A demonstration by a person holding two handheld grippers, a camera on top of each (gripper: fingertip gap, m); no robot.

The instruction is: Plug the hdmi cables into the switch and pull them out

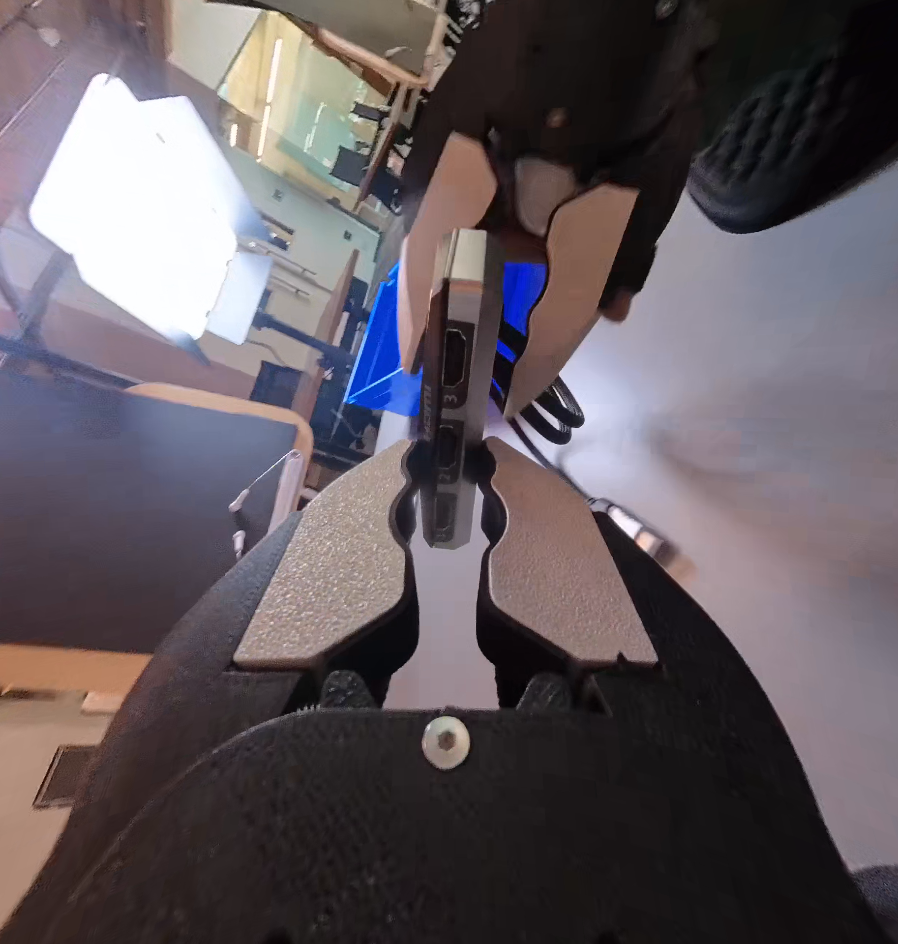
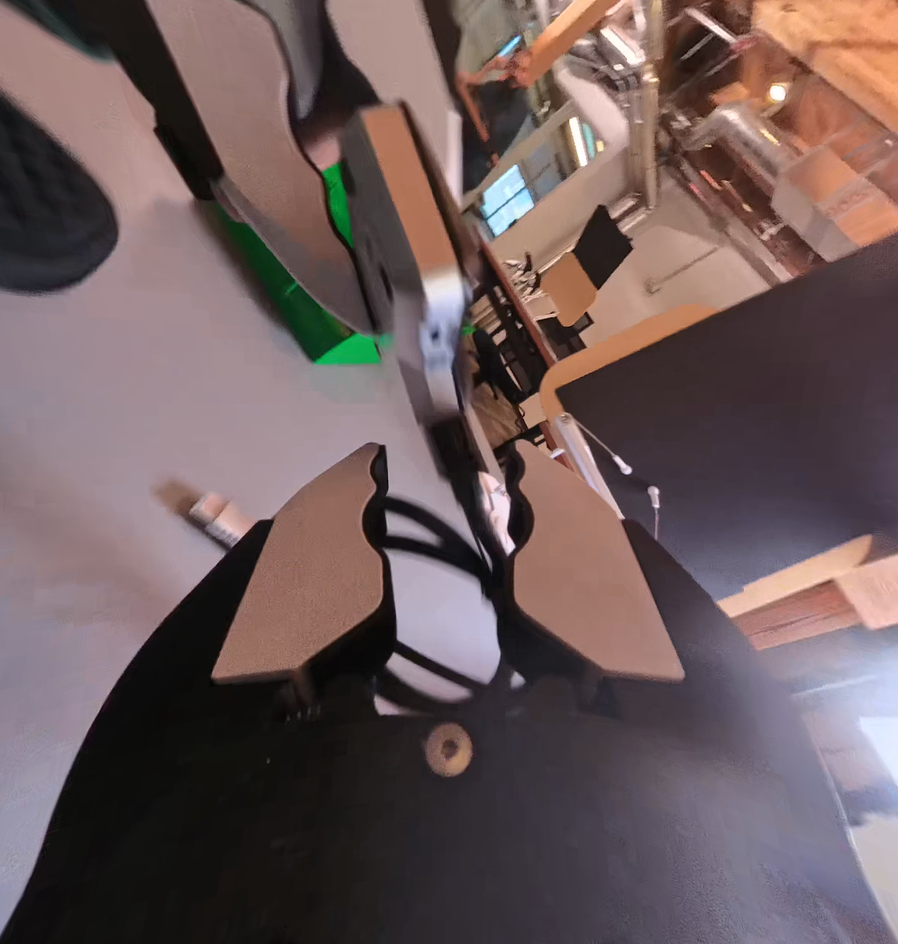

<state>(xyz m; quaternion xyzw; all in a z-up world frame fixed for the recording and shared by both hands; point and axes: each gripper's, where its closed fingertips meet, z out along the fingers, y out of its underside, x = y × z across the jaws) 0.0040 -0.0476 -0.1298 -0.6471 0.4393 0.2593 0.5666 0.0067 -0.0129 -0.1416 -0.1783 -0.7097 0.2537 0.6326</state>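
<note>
A flat grey hub [image 1: 462, 316] with several ports along its edge is held on edge above the white table [image 1: 769, 459]. My left gripper [image 1: 449, 454] is shut on its near end, both pads pressed on its faces. My right gripper [image 1: 462, 388] reaches in from the far side with its fingers spread around the hub's other end; one finger [image 1: 564, 306] stands clear of it. In the right wrist view my right gripper [image 2: 447, 452] is open, with the blurred end of the hub [image 2: 401, 214] between its tips. A coiled black cable [image 2: 436, 541] lies on the table below.
A silver plug [image 1: 641, 531] on the cable lies on the table and also shows in the right wrist view [image 2: 217, 516]. A blue bin [image 1: 380, 352] and a green bin [image 2: 304, 306] stand behind the hub. A dark partition panel [image 2: 743, 434] borders the table. There is about 4 cm between the tips of the two grippers.
</note>
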